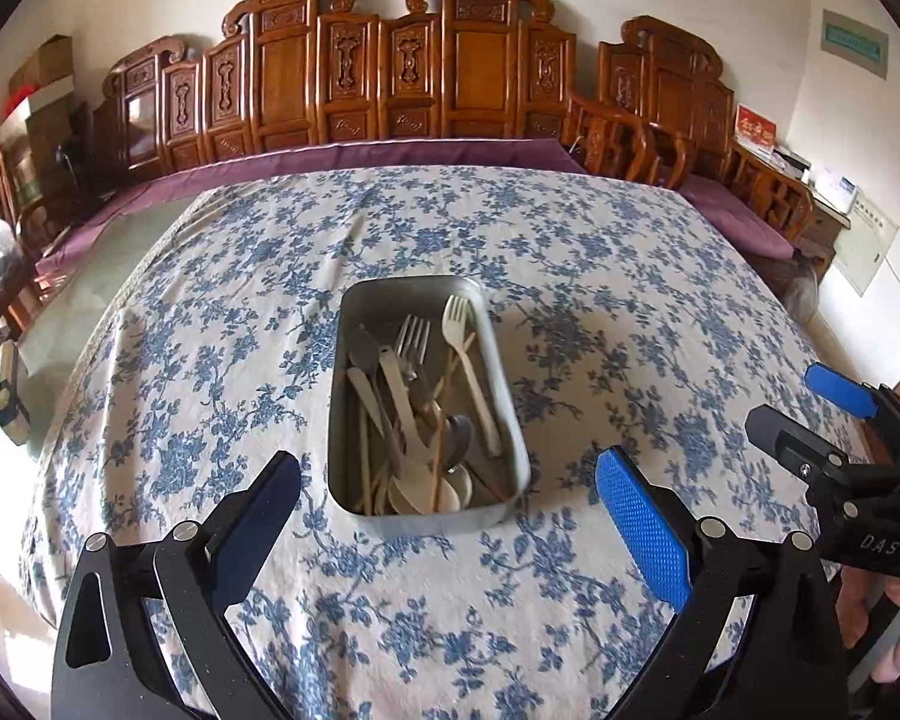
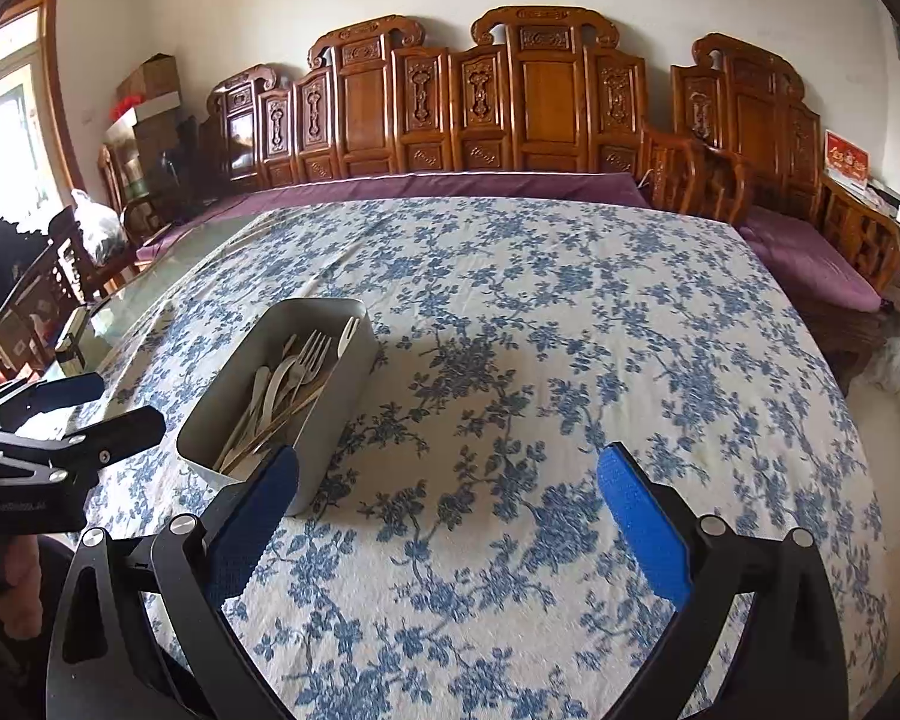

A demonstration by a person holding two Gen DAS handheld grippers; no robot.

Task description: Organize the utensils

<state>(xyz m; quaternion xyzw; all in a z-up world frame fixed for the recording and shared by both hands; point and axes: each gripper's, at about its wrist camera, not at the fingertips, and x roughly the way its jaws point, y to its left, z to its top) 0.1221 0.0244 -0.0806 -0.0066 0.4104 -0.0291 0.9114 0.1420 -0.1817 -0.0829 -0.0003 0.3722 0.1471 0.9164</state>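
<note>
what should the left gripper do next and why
Probably ease the left gripper forward and down over the tin. It is open and empty, lined up just short of the near rim, and the utensils lie jumbled inside. The right gripper, also open, sits off to the side.

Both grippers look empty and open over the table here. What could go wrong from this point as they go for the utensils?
1. The pale plastic forks, spoons and wooden sticks lie crossed in the grey metal rectangular tin; lifting one may drag others out.
2. The tin sits loose on the blue floral tablecloth, so a finger catching its rim might slide or tip it.
3. The open left gripper and open right gripper hover close together and could collide.
</note>
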